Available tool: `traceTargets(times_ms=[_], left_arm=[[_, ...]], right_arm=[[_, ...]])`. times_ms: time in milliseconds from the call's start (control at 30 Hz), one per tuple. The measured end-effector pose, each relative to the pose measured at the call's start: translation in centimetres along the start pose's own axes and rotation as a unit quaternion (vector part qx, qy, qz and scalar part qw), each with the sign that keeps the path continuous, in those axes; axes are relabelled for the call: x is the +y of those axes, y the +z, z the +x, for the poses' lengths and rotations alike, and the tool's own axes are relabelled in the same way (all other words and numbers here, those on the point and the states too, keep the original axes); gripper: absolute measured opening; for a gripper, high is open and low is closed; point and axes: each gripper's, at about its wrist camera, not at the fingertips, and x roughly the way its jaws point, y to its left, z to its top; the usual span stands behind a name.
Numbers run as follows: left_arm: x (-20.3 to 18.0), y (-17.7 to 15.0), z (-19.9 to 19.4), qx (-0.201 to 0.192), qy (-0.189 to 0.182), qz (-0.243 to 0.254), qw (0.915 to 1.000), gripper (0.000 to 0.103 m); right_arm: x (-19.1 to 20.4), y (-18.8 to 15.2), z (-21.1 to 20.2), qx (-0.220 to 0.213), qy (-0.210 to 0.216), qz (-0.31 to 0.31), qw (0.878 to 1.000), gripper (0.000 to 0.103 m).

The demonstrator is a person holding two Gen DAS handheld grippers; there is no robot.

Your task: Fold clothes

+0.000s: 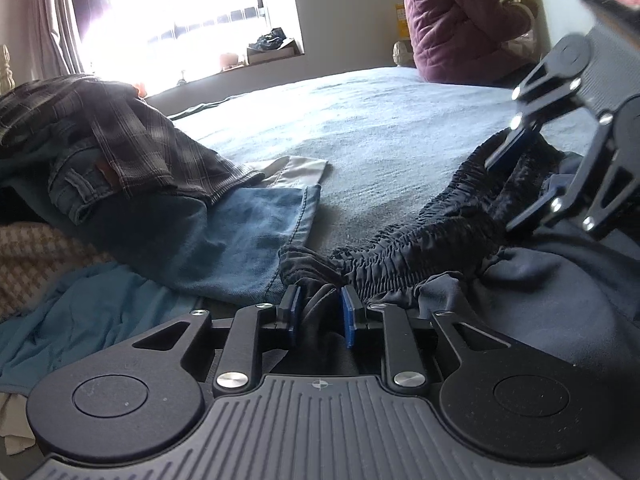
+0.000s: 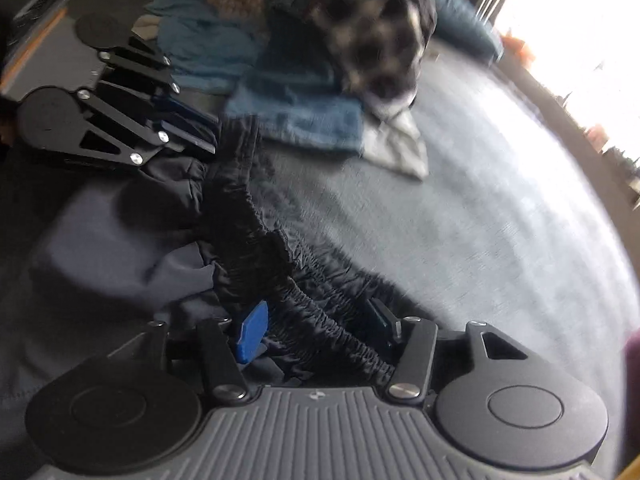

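On the bed (image 1: 380, 120), covered with a pale blue blanket, a pair of dark trousers (image 1: 520, 280) lies along the near edge with its gathered elastic waistband (image 1: 400, 248) turned toward the middle of the bed. The left gripper (image 1: 319, 312) sits low at one end of that waistband; its jaws stand narrow, and a bunched fold of the dark cloth is pinched between the blue pads. The right gripper (image 2: 316, 328) is at the other end of the waistband, seen blurred in its own view. Its jaws stand fairly wide, with the ruched band running between them, and the pads do not appear to press on it, so the cloth lies loose in the gap. From the left wrist view the same gripper (image 1: 532, 172) tilts down over the far end of the waistband.

Beside the trousers, toward the window (image 1: 180, 12), a heap of other clothes rests on the bed: blue jeans (image 1: 224, 240), a dark checked shirt (image 1: 132, 140) on top, a teal garment (image 1: 80, 312) and a pale grey piece (image 1: 296, 172) poking out. A person in a quilted maroon jacket (image 1: 452, 20) sits at the far edge of the bed.
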Motion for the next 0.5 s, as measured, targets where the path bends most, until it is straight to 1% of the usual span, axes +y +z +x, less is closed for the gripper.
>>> traceTargets(times_ms=[133, 200, 233, 333, 367, 467, 500], left_arm=[[0.3, 0.0, 0.1, 0.000, -0.006, -0.007, 1.0000, 0.022], [0.3, 0.0, 0.1, 0.000, -0.006, -0.008, 0.9999, 0.022], [0.3, 0.0, 0.1, 0.000, -0.006, -0.008, 1.0000, 0.022], [0.3, 0.0, 0.1, -0.001, -0.004, -0.007, 1.0000, 0.023], [0.3, 0.0, 0.1, -0.001, -0.003, -0.007, 1.0000, 0.024], [0.3, 0.0, 0.0, -0.003, 0.000, -0.006, 1.0000, 0.024], [0.2, -0.1, -0.1, -0.006, 0.002, -0.006, 1.0000, 0.024]], right_arm=[[-1.4, 0.0, 1.1, 0.021, 0.042, 0.046, 0.998, 0.062], [-1.6, -0.2, 1.0, 0.025, 0.054, 0.057, 0.997, 0.055], [-1.1, -0.3, 0.7, 0.023, 0.053, 0.046, 0.997, 0.046], [0.7, -0.4, -0.2, 0.016, 0.034, 0.005, 0.999, 0.024], [1.2, -0.5, -0.5, 0.013, 0.026, -0.008, 1.000, 0.020], [3.0, -0.7, -1.6, -0.005, -0.012, -0.054, 0.998, 0.013], [3.5, -0.8, -2.0, -0.013, -0.029, -0.068, 0.997, 0.013]])
